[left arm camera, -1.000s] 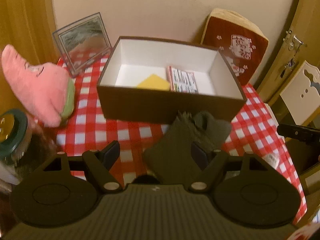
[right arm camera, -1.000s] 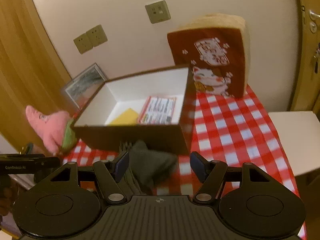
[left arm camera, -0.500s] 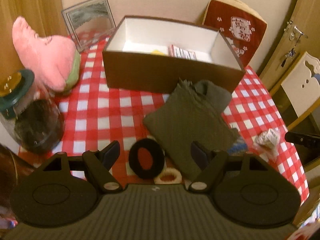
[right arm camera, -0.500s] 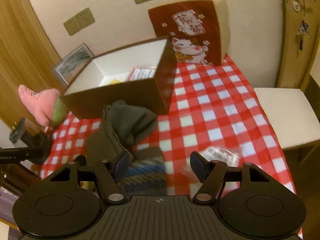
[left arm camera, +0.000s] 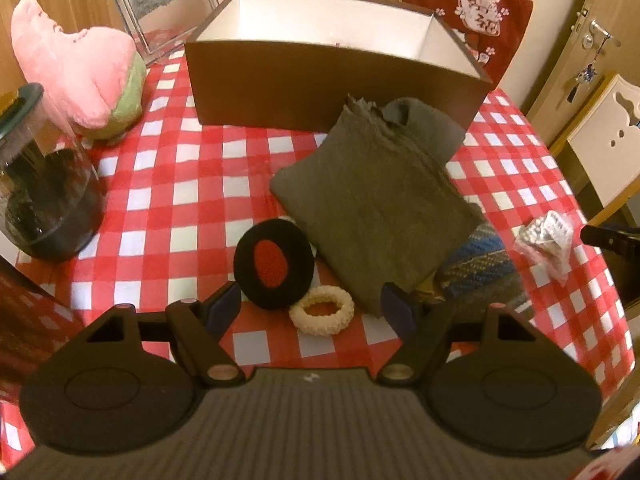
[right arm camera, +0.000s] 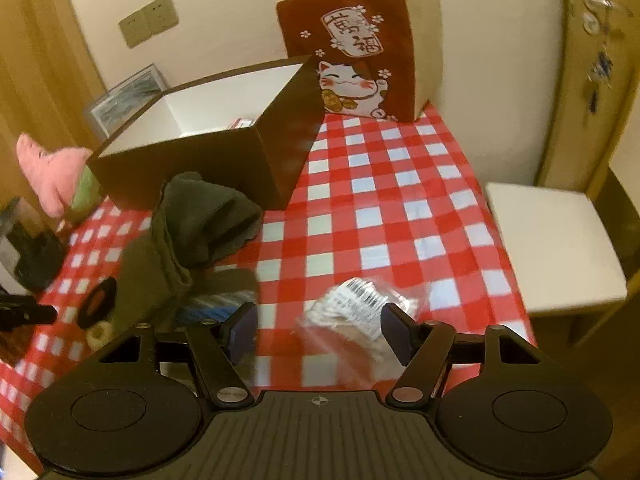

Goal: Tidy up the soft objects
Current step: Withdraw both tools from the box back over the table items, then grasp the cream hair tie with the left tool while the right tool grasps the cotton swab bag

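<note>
Our left gripper (left arm camera: 311,308) has its jaws spread wide and grips nothing; the cream ring (left arm camera: 322,315) lies on the table between the fingertips, untouched, with the black pad (left arm camera: 274,264) with a red centre touching it just behind. Our right gripper (right arm camera: 319,330) is likewise spread and empty, its jaws having just been opening a little further, and the crinkled clear packet (right arm camera: 360,308) sits between its fingers, near the table's front edge, without contact that we can see.

Further out, the folded olive cloth (left arm camera: 380,200) lies across the middle of the checked table (left arm camera: 180,184), its far end against the front wall of the brown box (left arm camera: 320,84). A blue knitted piece (left arm camera: 476,264) peeks from under the cloth's near right corner. The pink plush (left arm camera: 76,68) rests by the left edge beside a dark glass jar (left arm camera: 44,184), and the cat cushion (right arm camera: 360,52) stands at the back right corner against the wall.

We judge that nothing on the table has gone into the box yet. The risks: the ring is low and small, so a closing left jaw could nudge the pad or skid the ring away. The packet is slippery and close to the edge; a glancing squeeze might push it off. A wide left swing could knock the jar.
</note>
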Tool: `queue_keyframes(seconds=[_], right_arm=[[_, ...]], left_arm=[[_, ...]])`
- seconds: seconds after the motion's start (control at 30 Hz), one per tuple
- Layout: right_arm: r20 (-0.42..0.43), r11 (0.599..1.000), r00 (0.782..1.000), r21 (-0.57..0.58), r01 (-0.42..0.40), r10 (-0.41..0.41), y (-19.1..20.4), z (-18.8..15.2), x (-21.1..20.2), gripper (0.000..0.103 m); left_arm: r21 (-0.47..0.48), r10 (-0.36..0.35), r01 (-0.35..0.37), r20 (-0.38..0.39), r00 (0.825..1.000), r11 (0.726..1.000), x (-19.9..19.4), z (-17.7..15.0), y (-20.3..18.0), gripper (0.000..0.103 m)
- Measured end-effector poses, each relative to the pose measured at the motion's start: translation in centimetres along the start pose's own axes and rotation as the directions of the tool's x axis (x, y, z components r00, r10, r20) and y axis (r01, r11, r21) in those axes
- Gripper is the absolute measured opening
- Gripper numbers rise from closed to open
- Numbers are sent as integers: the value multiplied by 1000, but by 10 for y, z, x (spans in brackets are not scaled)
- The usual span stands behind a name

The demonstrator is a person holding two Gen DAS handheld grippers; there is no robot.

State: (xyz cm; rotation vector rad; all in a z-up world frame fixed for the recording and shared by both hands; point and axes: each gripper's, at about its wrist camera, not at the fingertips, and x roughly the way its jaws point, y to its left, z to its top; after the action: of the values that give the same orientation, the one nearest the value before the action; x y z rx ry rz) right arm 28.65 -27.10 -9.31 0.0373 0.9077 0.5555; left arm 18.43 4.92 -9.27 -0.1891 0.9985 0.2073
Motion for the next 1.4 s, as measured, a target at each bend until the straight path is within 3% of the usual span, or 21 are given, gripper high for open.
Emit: queue_keyframes(seconds=[0.3,0.67,0.77,0.87,1.07,1.23,1.4], right_arm=[[-33,972,999,-231,-40,34,-11,-3,37,81],[-118,867,993,-491,-84,30,-12,-13,82,81],[-144,869,989,-483,-105,40,-13,-13,90,79],[-159,874,986,-473,-114,42,-9,-14,91,67],[-188,936,982,-342,-80,15,0,-9,87,47],[-204,984,979,-169,-54,18,6,-9,81,46],[-198,988,980,-147,-36,6,8,-8,81,46]], left_arm=[[-30,19,-20,-30,999,999,17,-17,-5,73],[-50,39,-41,-44,998,998,25,-30,-16,72],[-49,42,-44,-44,998,998,28,-31,-18,72],[-49,45,-47,-42,998,998,31,-32,-20,71],[-47,52,-53,-39,998,997,38,-31,-22,68],[-19,78,-79,-34,996,997,47,-29,-24,67],[-36,83,-85,-43,996,996,59,-27,-20,63]])
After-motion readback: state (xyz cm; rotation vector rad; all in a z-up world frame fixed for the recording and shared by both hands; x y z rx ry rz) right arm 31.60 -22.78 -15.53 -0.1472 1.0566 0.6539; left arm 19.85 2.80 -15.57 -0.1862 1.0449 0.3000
